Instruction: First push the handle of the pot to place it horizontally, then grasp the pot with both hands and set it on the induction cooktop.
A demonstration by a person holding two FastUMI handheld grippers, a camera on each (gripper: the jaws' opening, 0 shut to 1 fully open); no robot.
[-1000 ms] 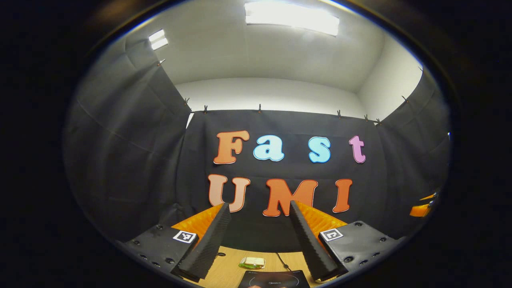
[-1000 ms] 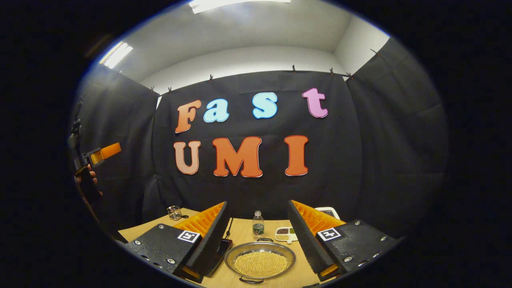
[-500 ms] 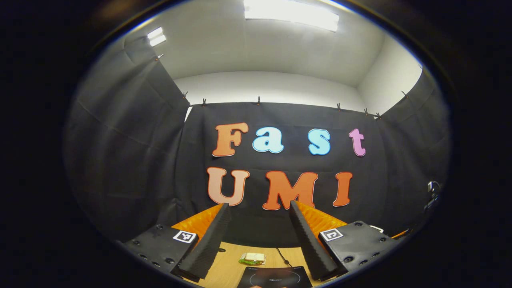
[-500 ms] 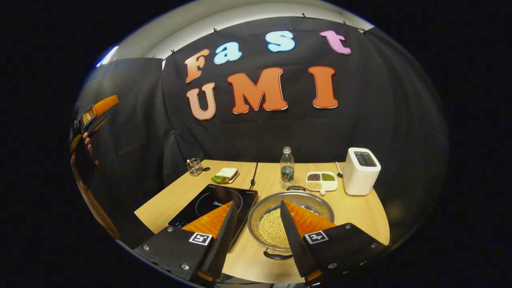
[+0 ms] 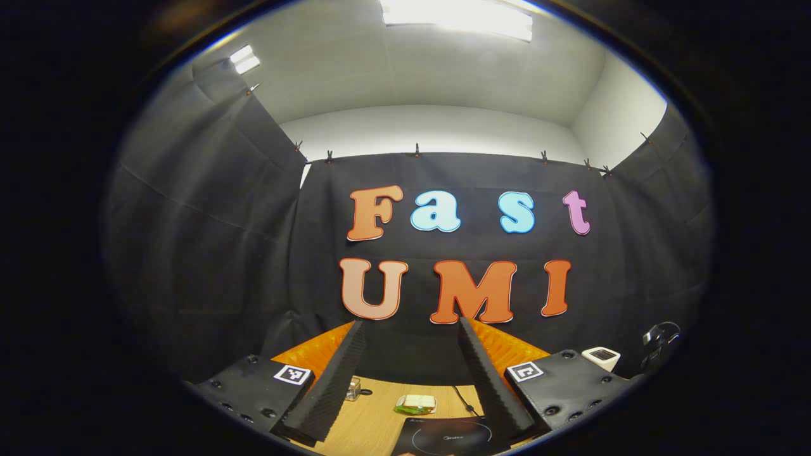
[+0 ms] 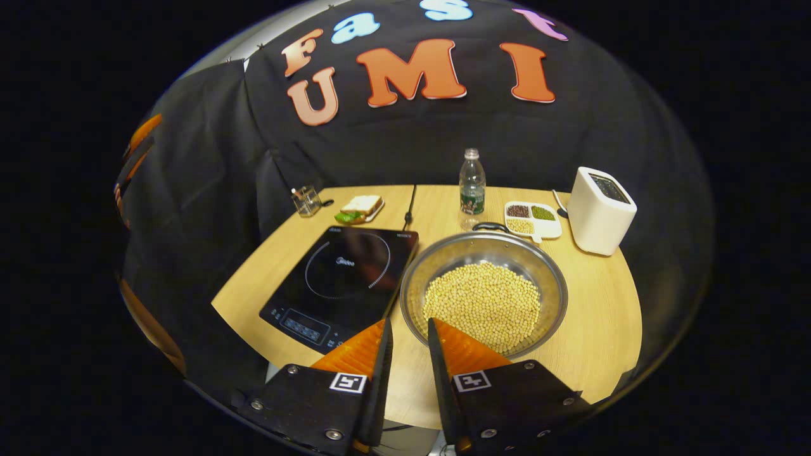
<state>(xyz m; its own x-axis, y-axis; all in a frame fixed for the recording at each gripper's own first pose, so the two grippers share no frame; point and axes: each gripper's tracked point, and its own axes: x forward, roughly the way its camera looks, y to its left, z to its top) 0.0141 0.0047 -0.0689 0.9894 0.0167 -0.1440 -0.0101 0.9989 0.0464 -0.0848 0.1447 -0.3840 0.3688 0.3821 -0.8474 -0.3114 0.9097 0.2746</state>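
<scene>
While the right hand-held gripper [image 6: 408,329] hangs above the near edge of the table [image 6: 602,329], its two fingers stand close together with only a narrow gap between them, pinching nothing. Just beyond their tips sits the pot [image 6: 485,292], a shallow metal pan filled with pale yellow beans, resting on the table immediately to the right of the induction cooktop [image 6: 342,278] and nearly touching its edge. A dark handle [image 6: 486,225] shows at the pot's far rim; the near rim is hidden behind the fingers. Farther back stand a water bottle [image 6: 472,182], a divided dish [image 6: 532,218] of grains, a white toaster [image 6: 599,209], a sandwich on a plate [image 6: 360,208] and a small glass jar [image 6: 306,201].

The left hand-held gripper [image 5: 412,373] is held higher and level, facing the booth's back wall, its fingers spread wide apart and holding nothing. Between them, low down, lie the sandwich [image 5: 416,404], the jar [image 5: 353,388] and the cooktop's far edge [image 5: 450,437]; the toaster's top [image 5: 600,356] peeks out at the right.
</scene>
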